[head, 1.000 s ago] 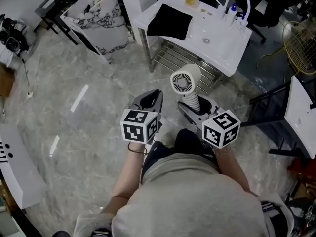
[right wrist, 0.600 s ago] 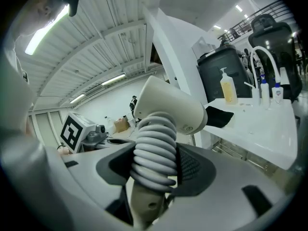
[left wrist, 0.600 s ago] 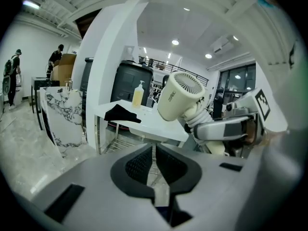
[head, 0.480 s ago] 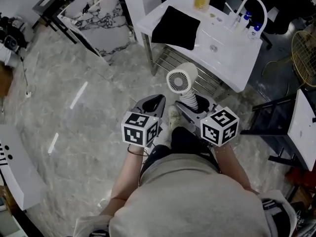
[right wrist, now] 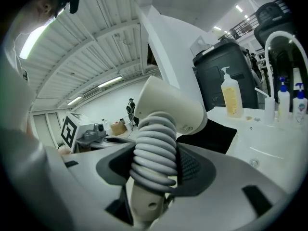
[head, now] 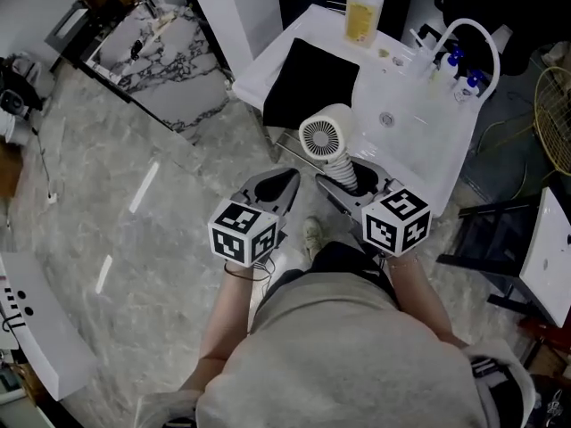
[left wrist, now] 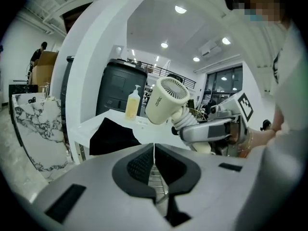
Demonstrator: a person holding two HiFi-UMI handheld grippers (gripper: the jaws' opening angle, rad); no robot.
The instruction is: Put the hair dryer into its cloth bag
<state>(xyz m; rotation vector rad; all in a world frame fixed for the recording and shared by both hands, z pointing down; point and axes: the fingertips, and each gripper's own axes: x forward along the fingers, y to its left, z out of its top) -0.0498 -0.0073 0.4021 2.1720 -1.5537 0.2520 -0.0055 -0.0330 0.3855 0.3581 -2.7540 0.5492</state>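
Hair dryer (head: pixel 323 137) stands upright, its coiled handle clamped in the right tongs (head: pixel 353 183). Left tongs (head: pixel 275 185) are closed and empty.

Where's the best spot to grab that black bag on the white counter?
Probably its near edge, coming in from the front with the empty left gripper. The black cloth bag lies flat on the white sink counter, so only an edge gives the jaws something to pinch.
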